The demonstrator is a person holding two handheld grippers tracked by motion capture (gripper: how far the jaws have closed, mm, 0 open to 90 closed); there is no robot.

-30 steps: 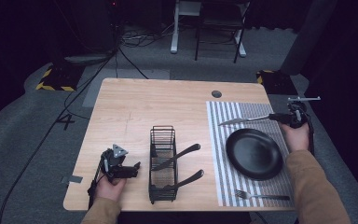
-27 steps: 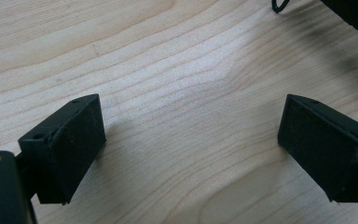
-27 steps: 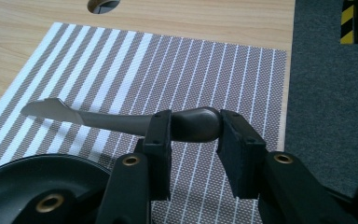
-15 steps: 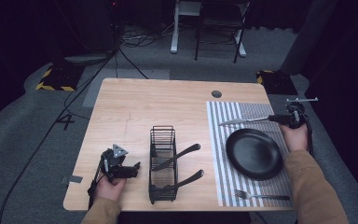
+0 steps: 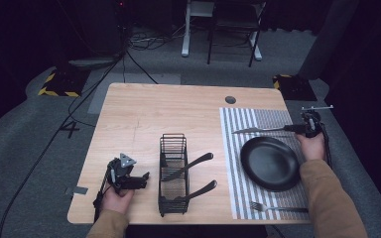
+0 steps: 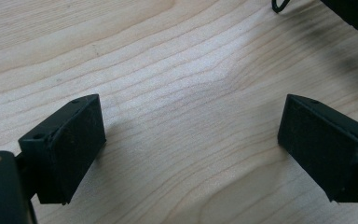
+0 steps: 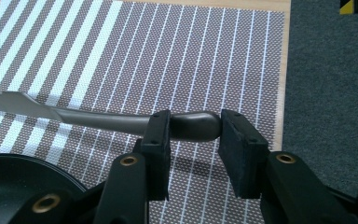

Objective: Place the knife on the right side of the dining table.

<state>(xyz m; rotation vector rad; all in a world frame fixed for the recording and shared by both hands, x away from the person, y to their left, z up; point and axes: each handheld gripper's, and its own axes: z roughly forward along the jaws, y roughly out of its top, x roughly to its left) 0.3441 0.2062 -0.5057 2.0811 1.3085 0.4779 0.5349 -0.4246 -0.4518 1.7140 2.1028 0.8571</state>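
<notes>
The knife (image 5: 270, 130) lies level just above the mat (image 5: 258, 116), beyond the plate (image 5: 269, 163). Its long axis runs across the mat, blade toward the rack (image 5: 172, 173) side and handle toward the worktop's (image 5: 178, 114) right edge. In the right gripper view the handle end (image 7: 193, 126) sits between the right claw's (image 7: 193, 140) jaws. They stand part-closed about it; whether both pads press on it I cannot tell, since the far pad seems to meet only the butt. So the knife reaches out sideways from this claw, leftward in the high view, and the next move, likely setting it down beside the plate, turns on keeping that axis level.

The fork (image 5: 278, 208) lies on the mat's near edge. Two dark handles jut from the rack.

The left claw (image 5: 141, 179) rests well apart on bare wood, its jaws wide and empty. The right hand (image 5: 311, 146) is by far the nearer.
</notes>
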